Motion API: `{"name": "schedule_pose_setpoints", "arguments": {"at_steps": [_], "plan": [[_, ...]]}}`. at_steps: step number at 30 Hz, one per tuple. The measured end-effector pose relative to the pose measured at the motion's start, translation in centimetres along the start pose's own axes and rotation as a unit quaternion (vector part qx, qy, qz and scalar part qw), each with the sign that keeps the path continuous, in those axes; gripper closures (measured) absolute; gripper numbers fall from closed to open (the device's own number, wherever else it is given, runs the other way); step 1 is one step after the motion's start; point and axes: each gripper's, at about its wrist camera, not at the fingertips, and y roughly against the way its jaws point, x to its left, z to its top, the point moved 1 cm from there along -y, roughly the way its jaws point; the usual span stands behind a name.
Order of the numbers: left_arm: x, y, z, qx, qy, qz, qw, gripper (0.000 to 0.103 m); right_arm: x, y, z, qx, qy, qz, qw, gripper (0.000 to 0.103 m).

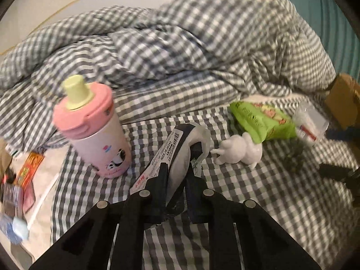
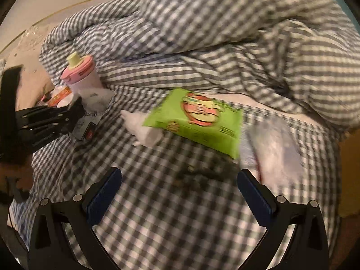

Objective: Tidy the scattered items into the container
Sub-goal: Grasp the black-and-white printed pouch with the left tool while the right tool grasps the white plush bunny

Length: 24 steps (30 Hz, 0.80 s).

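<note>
Left wrist cam sits low behind the left gripper (image 1: 177, 157), close over the checked bedsheet (image 1: 258, 191). Right wrist cam sits higher behind the right gripper (image 2: 180, 180). Both share the pink bottle (image 1: 94, 128) and green packet (image 2: 198, 121) ahead.

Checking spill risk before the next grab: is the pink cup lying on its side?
No: the pink cup stands upright on the checked sheet, its lid on top.
</note>
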Motion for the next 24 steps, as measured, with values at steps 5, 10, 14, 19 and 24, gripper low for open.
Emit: {"name": "schedule_pose_setpoints", "arguments": {"at_steps": [5, 10, 14, 19, 24], "plan": [[0.5, 2.9, -0.7, -0.021, 0.042, 0.005, 0.9989, 0.089, 1.1, -3.3, 1.8, 0.022, 0.021, 0.04, 0.999, 0.0], [2.1, 5.1, -1.2, -0.039, 0.088, 0.013, 0.9952, 0.089, 2.1, -6.3, 3.3, 0.036, 0.024, 0.055, 0.998, 0.001], [3.6, 6.3, -1.5, -0.05, 0.119, 0.022, 0.9913, 0.089, 2.8, -8.2, 4.2, 0.042, 0.012, 0.069, 0.997, 0.002], [5.1, 6.8, -2.2, -0.054, 0.147, 0.026, 0.9874, 0.089, 3.3, -10.8, 5.1, 0.053, -0.002, 0.042, 0.998, 0.018], [5.8, 6.8, -2.9, -0.054, 0.157, 0.025, 0.9857, 0.089, 3.5, -12.1, 5.5, 0.055, 0.001, 0.022, 0.998, 0.037]]}}
